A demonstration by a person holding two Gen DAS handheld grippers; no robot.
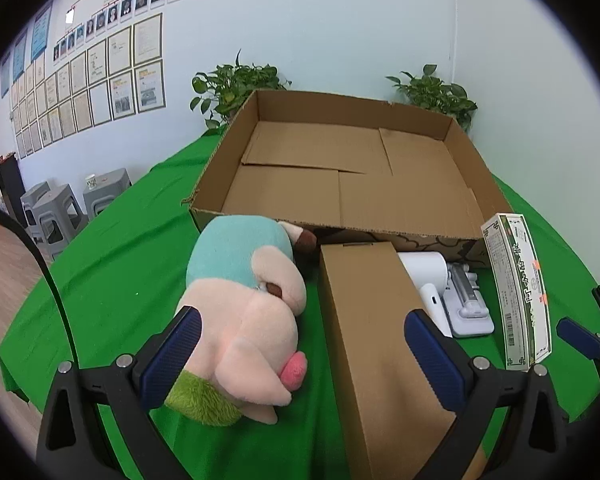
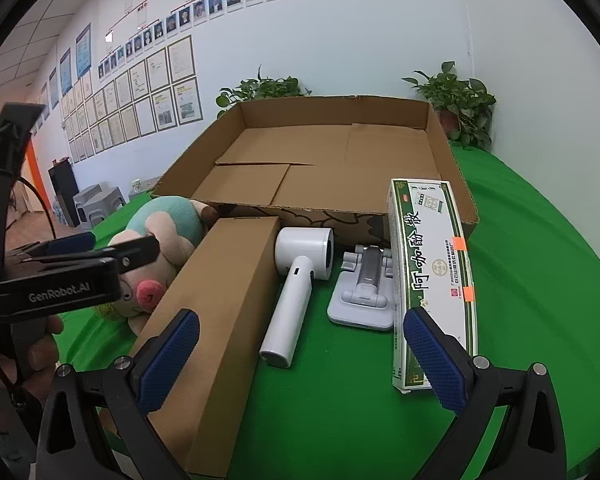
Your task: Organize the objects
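Both of your grippers hover just above the near edge of the green table, each with its jaws spread wide and nothing between them. The left gripper looks down over the plush toy and the long brown box; the right gripper looks over that same box, the white handheld device, the white folding stand and the green-and-white medicine box. All five lie in a row on the cloth, just near of the open cardboard tray, whose floor is bare.

The likely step, I judge, is a first pick for the tray. With your left, go for the plush: it is soft, so centre the jaws over its pink-and-teal head and close firmly enough to gather the stuffing (a shallow pinch on fur will probably slip). Its right side sits close against the brown box, so bring your right-hand finger down into that narrow gap rather than onto the box lid.

With your right, the medicine box is the easier target; span its narrow width near the middle so it does not swing. It sits right beside the stand, so lift straight up before you carry it far. Clear the tray's near wall and set things toward the far corners first.
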